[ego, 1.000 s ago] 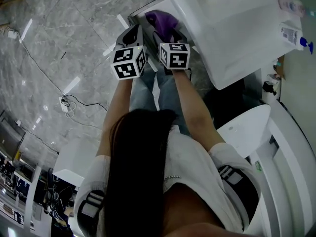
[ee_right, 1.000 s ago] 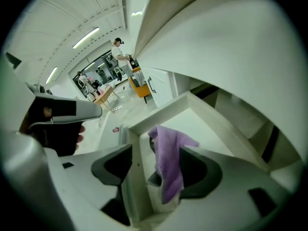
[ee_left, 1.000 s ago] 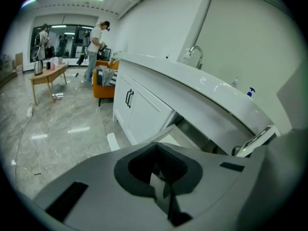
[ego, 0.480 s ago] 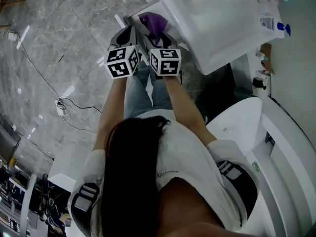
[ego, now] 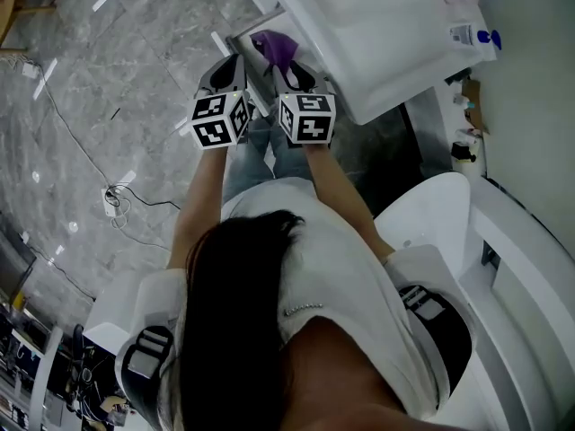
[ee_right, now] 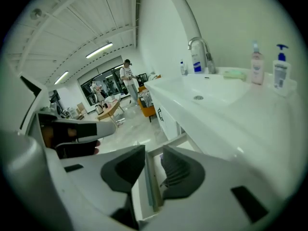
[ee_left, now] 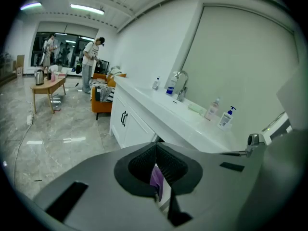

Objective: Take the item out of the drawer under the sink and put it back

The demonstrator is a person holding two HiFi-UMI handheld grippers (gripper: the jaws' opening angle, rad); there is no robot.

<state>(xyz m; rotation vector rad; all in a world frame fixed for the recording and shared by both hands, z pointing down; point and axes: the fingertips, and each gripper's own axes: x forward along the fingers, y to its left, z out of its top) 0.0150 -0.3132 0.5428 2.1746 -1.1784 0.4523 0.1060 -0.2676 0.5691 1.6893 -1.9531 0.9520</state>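
Two tools reach ahead of you in the head view, both aimed at the open drawer (ego: 260, 21) under the desk (ego: 386, 34). Your left tool (ego: 234, 63) sits just left of your right tool (ego: 292, 72). The purple item (ego: 274, 45) lies in the drawer just beyond the right tool's tips, which suggests it is resting in its place, not being carried. In the left gripper view, that tool's jaws are drawn together at the tips. A purple sliver shows in the slit between them; it reads as the item lying beyond, not something pinched, though you cannot be sure. The tool looks parked close by, clear of the other's work. In the right gripper view, the right tool's jaws stand partly apart and are closing, with the drawer wall (ee_right: 149, 189) running between them; the pads do not yet press on it. Straddling that thin panel would give you a firm hold for sliding the drawer, which is probably the point of this grip.
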